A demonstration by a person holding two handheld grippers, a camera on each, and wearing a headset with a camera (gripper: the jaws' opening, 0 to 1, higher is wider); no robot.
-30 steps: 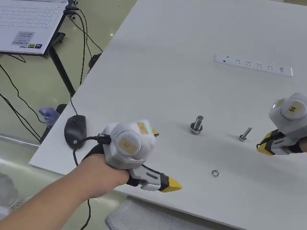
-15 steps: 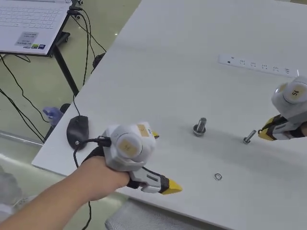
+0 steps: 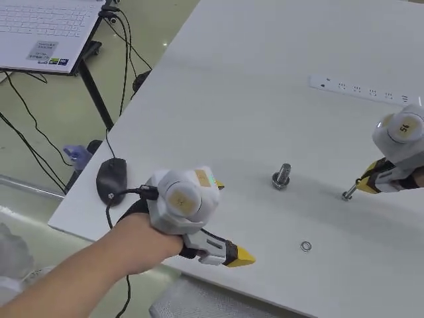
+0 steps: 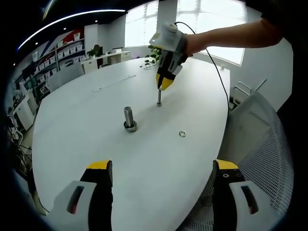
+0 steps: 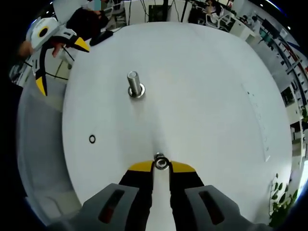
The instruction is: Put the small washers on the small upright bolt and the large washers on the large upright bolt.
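The left gripper [image 4: 162,166] hangs with its jaws spread wide and empty. The loose washer [image 4: 182,133] lies flat on the table [image 4: 86,125] ahead of it, a little right of its midline, and nearer this gripper than the other. Farther ahead and leftward stands the large bolt [image 4: 129,118]. The right gripper [image 5: 161,167] holds its jaws almost together at the top of the upright small bolt [image 5: 160,162]; whether they pinch anything I cannot tell.
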